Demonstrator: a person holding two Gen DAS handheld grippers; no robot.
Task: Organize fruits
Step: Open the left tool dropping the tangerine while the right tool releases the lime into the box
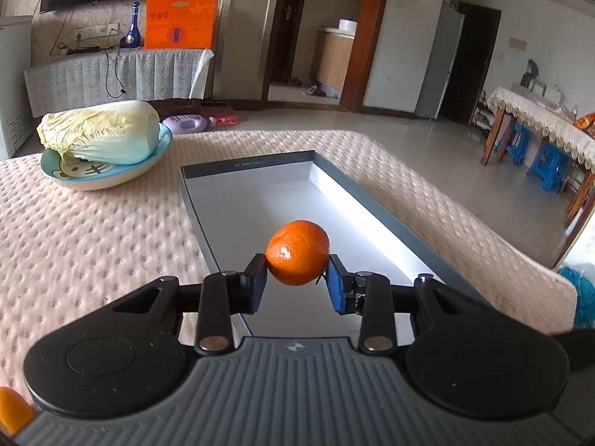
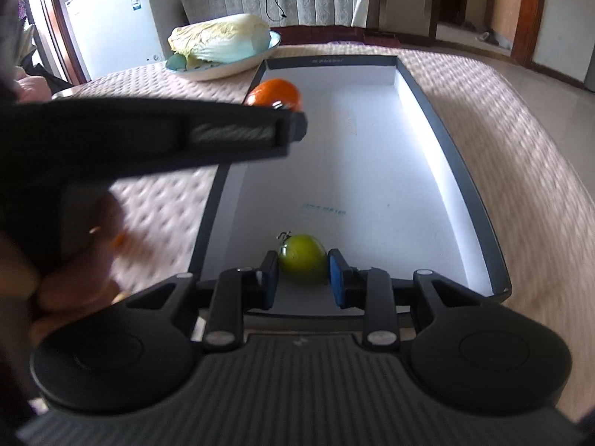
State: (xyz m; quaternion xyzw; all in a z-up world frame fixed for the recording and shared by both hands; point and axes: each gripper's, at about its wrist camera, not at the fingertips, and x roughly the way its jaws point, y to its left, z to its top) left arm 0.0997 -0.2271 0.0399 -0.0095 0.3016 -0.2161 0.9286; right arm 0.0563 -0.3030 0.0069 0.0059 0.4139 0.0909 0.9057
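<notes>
Fruits are being carried into a shallow grey-rimmed cardboard tray [image 1: 375,200] with a white floor, lying on a pink quilted counter [image 1: 93,230]. In the left wrist view, the left gripper [image 1: 297,278] has its blue-padded fingers [image 1: 256,282] clamped on a round glossy orange mandarin [image 1: 297,252], held in the air above the near half of the tray. To do this step well, I judge the mandarin should be lowered until it rests on the white floor before the fingers part, so that it does not drop and roll; setting it near a wall would help to steady it. A sliver of a second orange fruit [image 1: 11,409] shows at the lower left edge, outside the tray. A pale napa cabbage [image 1: 104,133] lies in a blue-rimmed ceramic bowl [image 1: 163,148] beyond the tray. In the right wrist view, the right gripper [image 2: 303,275] has its fingers [image 2: 336,278] closed on a small round green fruit with a dark stem [image 2: 303,258], at the near end of the tray [image 2: 461,186]; whether it touches the floor I cannot tell. The left gripper [image 2: 293,122] crosses the upper left, blurred, with the mandarin [image 2: 275,93] over the far left corner. Counted: one tray, one held mandarin, one green fruit, at least one more orange fruit, one cabbage, one bowl.
</notes>
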